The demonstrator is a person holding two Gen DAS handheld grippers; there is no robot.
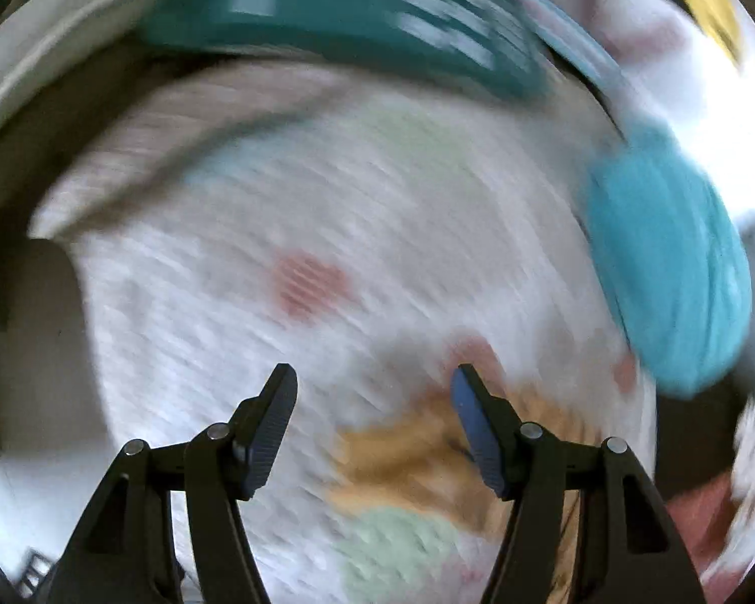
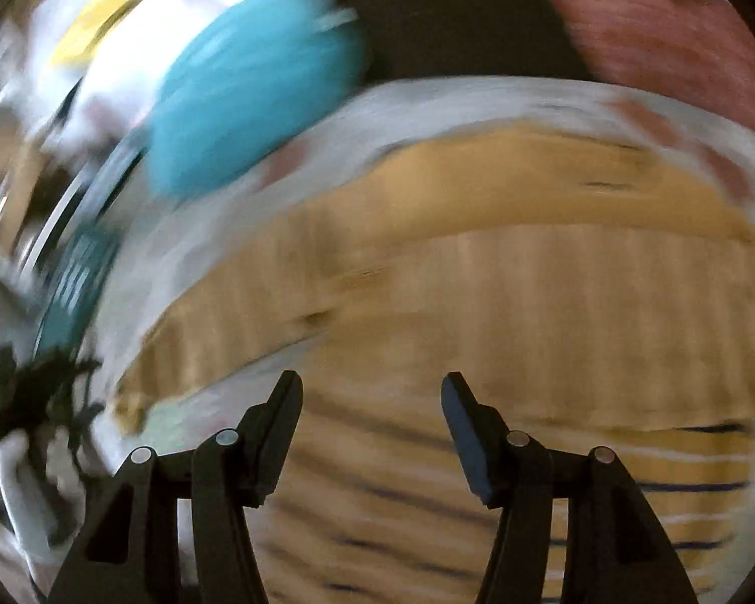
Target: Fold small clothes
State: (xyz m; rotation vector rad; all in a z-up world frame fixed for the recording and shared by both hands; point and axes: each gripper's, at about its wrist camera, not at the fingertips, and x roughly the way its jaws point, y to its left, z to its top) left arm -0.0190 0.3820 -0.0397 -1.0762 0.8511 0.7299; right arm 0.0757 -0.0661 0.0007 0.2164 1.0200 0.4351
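Observation:
Both views are motion-blurred. In the left wrist view a white garment with pastel spots (image 1: 357,272) fills the middle. My left gripper (image 1: 372,382) is open and empty above it. A tan garment (image 1: 418,453) shows at its lower right edge. In the right wrist view a tan, mustard garment with dark stripes (image 2: 478,277) lies over the white spotted cloth (image 2: 327,116). My right gripper (image 2: 372,387) is open and empty above the tan garment.
A teal basket (image 1: 357,5) stands at the back, also in the right wrist view (image 2: 75,277). A bright turquoise cloth (image 1: 669,261) lies to the right (image 2: 251,85). A pink cloth (image 2: 654,35) lies far right. More white clothes (image 1: 644,15) sit behind.

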